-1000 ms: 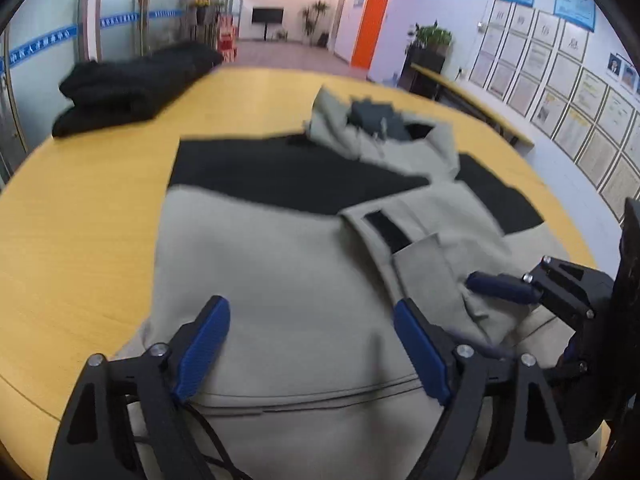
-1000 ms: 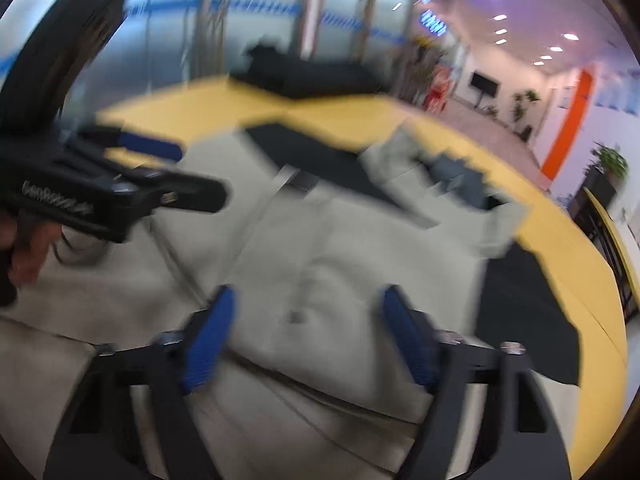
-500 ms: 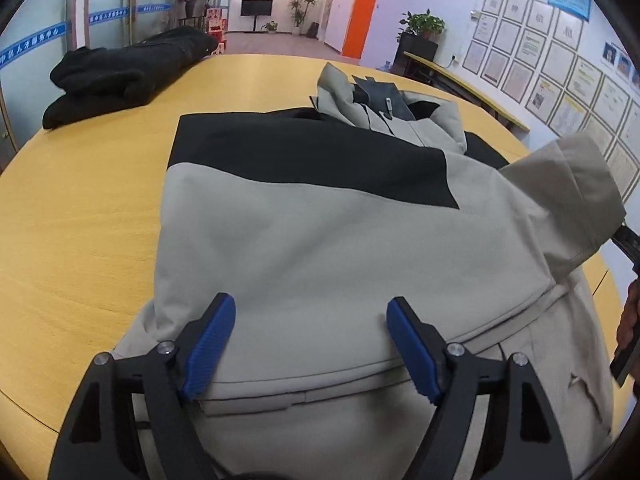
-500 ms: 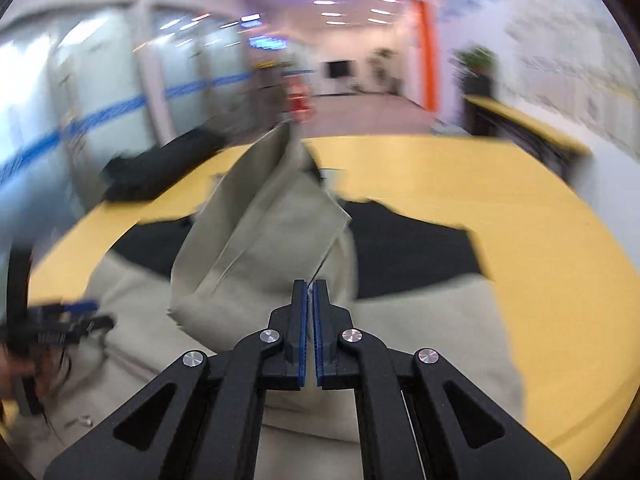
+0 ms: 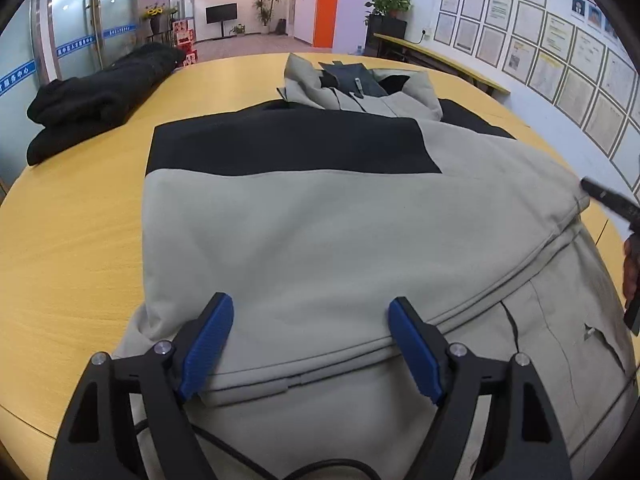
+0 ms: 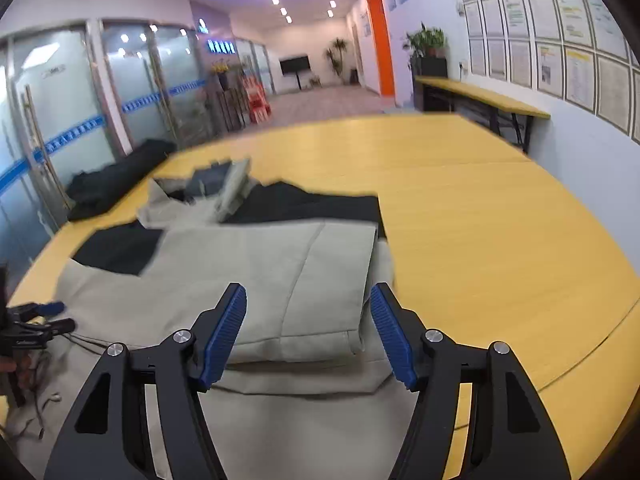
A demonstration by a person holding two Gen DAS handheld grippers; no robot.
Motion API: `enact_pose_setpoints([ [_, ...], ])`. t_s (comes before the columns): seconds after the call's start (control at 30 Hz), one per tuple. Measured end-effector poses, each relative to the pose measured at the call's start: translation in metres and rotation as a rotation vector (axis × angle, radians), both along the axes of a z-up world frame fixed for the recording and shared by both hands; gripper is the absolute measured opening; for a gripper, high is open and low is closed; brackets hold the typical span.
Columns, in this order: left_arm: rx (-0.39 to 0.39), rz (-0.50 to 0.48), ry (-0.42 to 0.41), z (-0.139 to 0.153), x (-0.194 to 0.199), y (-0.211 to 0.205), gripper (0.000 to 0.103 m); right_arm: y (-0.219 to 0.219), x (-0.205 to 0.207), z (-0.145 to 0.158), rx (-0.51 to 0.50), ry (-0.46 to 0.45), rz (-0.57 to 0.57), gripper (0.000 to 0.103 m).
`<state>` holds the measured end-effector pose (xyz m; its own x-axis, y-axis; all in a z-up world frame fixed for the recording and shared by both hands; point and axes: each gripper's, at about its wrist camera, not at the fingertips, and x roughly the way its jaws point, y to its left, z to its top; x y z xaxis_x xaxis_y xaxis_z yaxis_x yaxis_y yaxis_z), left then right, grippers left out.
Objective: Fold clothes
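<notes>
Left wrist view: grey-and-black jacket [image 5: 320, 232] spread flat on yellow counter [image 5: 72, 240], directly ahead of and beneath left tool [image 5: 310, 344]. Blue pads [image 5: 206, 344] wide apart, nothing between them, hovering over a folded grey edge just ahead of the tips. Hood and collar [image 5: 356, 88] far ahead, black band across the shoulders between. Grey panels doubled over the body, seams stacked near the tool, probably so the width narrows toward a neat rectangle. Dark garment [image 5: 96, 96] bundled far ahead-left, well apart from the jacket, likely set aside to keep the working area free. Right tool's tip [image 5: 608, 200] visible at far right edge, beside the jacket's raised side.

Right wrist view: right tool [image 6: 308, 330] also spread wide, holding nothing. Folded grey flap [image 6: 320, 280] lying just ahead of the pads, its edge squared against the jacket body, resting on its own. Bare counter off to the right of the tool. Left tool [image 6: 44, 316] low at far left, over the garment's other side.

Judging by the layers: jacket partly folded, sides laid inward; length from hem to hood not doubled. Both tools parked at the near edge, a sensible spot for reaching the hem or smoothing the flaps.
</notes>
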<state>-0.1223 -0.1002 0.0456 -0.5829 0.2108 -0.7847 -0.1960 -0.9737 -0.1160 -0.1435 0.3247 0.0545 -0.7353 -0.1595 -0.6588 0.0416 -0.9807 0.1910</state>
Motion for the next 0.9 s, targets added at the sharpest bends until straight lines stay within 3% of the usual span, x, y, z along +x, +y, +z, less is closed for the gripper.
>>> enact_pose_setpoints([
  [0.03, -0.005, -0.003, 0.0, -0.001, 0.0, 0.0, 0.083, 0.002, -0.009, -0.013, -0.027, -0.059, -0.009, 0.05],
  [0.07, -0.009, -0.006, -0.001, -0.001, 0.0, -0.001, 0.083, 0.004, -0.013, -0.022, -0.041, -0.093, -0.016, 0.046],
  [0.1, -0.014, -0.009, -0.001, -0.002, 0.0, -0.001, 0.083, 0.007, -0.017, -0.031, -0.05, -0.118, -0.023, 0.032],
  [0.2, -0.028, -0.017, -0.002, -0.004, 0.001, -0.002, 0.083, 0.015, -0.015, -0.036, -0.054, -0.126, -0.034, 0.013],
  [0.23, -0.032, -0.02, -0.003, -0.004, 0.001, -0.002, 0.083, 0.016, -0.012, -0.032, -0.049, -0.118, -0.033, 0.013],
  [0.33, -0.046, -0.022, -0.003, -0.004, 0.002, -0.002, 0.083, 0.014, -0.016, -0.038, 0.014, -0.184, -0.029, 0.017],
  [0.4, -0.073, 0.001, -0.01, 0.004, 0.006, -0.001, 0.083, 0.014, -0.011, -0.026, 0.054, -0.17, -0.034, 0.022],
  [0.47, -0.054, 0.031, 0.014, 0.019, 0.024, -0.01, 0.083, 0.016, 0.008, -0.004, 0.061, -0.092, -0.016, 0.033],
  [0.5, -0.052, 0.046, 0.02, 0.025, 0.032, -0.015, 0.083, 0.016, 0.019, 0.008, 0.063, -0.049, -0.005, 0.049],
  [0.53, -0.049, 0.069, 0.024, 0.033, 0.045, -0.024, 0.083, 0.017, 0.03, 0.016, 0.062, -0.02, 0.007, 0.058],
  [0.6, -0.041, 0.115, 0.033, 0.051, 0.071, -0.043, 0.083, 0.02, 0.06, 0.033, 0.083, 0.018, 0.044, 0.059],
  [0.7, -0.042, 0.165, 0.049, 0.086, 0.127, -0.077, 0.083, 0.032, 0.104, 0.048, 0.09, 0.004, 0.096, 0.06],
  [0.9, -0.12, 0.171, 0.038, 0.134, 0.241, -0.122, 0.085, 0.071, 0.21, 0.056, 0.142, -0.041, 0.153, 0.06],
])
